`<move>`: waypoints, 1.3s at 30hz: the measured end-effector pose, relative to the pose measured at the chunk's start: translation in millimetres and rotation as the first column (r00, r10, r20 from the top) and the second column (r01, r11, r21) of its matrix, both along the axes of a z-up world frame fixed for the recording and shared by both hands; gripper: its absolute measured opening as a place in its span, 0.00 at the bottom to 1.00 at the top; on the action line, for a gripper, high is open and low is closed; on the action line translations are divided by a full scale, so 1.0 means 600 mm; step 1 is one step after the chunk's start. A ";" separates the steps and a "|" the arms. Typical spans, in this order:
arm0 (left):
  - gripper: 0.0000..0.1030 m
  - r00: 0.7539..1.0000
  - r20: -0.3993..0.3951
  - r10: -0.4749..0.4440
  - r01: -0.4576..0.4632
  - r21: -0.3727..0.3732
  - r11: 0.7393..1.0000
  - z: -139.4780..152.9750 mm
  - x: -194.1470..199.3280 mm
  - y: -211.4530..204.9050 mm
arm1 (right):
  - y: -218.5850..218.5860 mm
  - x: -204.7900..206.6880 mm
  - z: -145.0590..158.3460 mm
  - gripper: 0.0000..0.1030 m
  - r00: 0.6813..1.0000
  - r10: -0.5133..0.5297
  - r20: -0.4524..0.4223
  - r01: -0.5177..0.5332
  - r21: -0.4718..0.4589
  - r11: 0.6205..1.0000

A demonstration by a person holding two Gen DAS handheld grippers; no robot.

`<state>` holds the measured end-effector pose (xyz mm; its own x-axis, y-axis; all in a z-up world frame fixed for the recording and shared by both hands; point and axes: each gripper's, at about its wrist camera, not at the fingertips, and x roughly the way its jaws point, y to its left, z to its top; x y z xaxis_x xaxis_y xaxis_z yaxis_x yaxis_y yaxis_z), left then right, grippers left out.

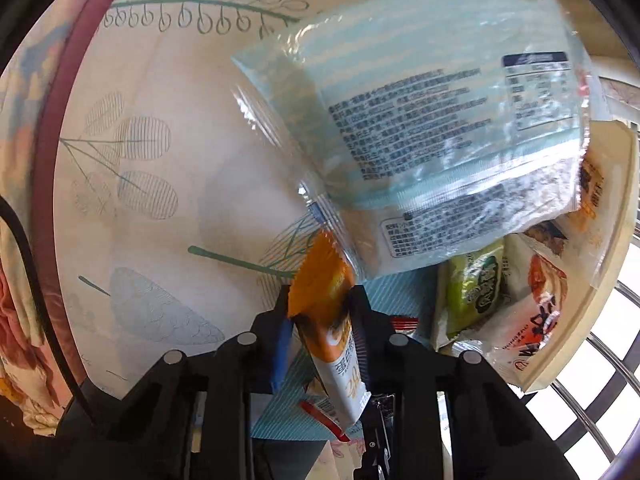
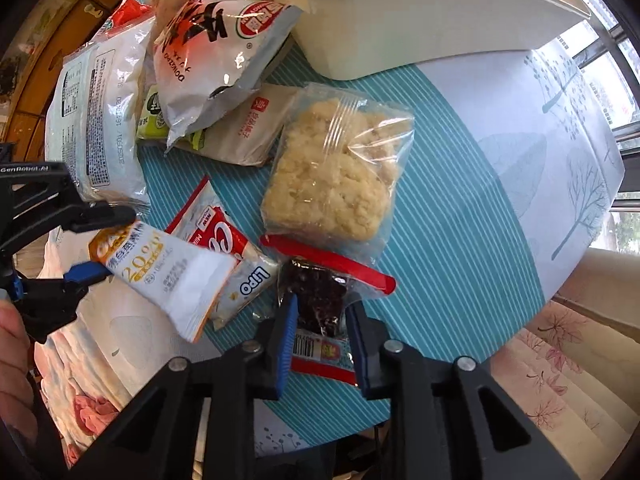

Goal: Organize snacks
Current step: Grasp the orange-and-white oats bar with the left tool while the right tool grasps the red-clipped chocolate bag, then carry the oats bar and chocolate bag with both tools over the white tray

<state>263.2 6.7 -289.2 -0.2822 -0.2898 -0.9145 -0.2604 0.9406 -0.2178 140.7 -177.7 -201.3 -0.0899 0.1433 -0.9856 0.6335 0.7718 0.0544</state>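
Pinching tight, left tongs (image 1: 320,312) grip an orange-white packet (image 1: 334,344); right tongs (image 2: 322,320) clamp a dark packet (image 2: 316,304).

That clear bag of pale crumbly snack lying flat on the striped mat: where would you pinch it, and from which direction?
Pinch the clear bag by its empty crinkled top flap, coming straight down from above. The bag lies flat, its crumbly block looks too wide and fragile to squeeze, and the flap is thin film that shut jaws can hold. That end sits apart from the other packets, near the white bin.
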 end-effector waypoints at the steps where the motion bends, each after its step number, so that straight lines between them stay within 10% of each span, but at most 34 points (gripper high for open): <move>1: 0.21 1.000 0.007 -0.004 0.004 -0.004 1.000 0.005 0.001 0.003 | 0.002 0.001 0.001 0.24 1.000 0.002 0.001 -0.002 -0.001 1.000; 11: 0.18 0.997 0.072 0.013 -0.011 -0.030 0.999 0.079 -0.012 0.026 | 0.015 -0.015 -0.004 0.27 1.000 0.014 0.009 -0.014 -0.008 1.000; 17: 0.18 0.989 0.148 -0.017 0.025 -0.051 0.998 0.155 -0.021 0.054 | 0.015 -0.020 -0.027 0.50 0.998 0.056 -0.007 -0.056 -0.012 0.998; 39: 0.15 0.890 0.439 -0.124 0.232 -0.201 0.952 0.300 -0.048 0.050 | 0.030 -0.095 -0.035 0.42 0.996 0.086 -0.027 -0.086 -0.002 0.996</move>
